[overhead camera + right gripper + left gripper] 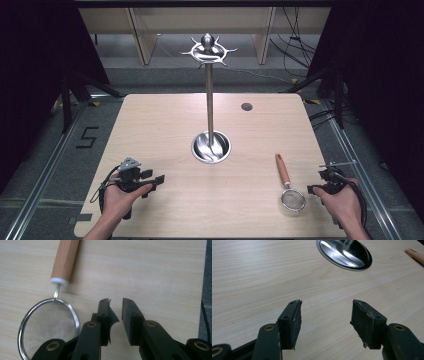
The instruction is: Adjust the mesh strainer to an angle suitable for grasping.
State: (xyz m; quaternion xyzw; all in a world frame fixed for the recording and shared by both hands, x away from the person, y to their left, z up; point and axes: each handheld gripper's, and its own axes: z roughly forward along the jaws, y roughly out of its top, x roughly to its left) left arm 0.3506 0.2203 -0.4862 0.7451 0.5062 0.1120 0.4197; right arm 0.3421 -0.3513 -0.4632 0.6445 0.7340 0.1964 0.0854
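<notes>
A small mesh strainer [292, 199] with a wooden handle [283, 170] lies flat on the table's right front; its handle points away from me. My right gripper [312, 190] rests just right of the mesh bowl. In the right gripper view the strainer [47, 326] lies left of my right gripper [116, 301], whose jaws stand a narrow gap apart with nothing between them. My left gripper [154, 184] sits at the left front, pointing right. Its jaws [325, 306] are wide open over bare wood.
A tall metal stand [209, 100] with a ring of hooks [208, 50] on top rises from a round steel base [211, 146] at the table's centre. That base [344, 253] lies ahead of the left gripper. A dark hole [246, 106] marks the far right of the table [165, 120].
</notes>
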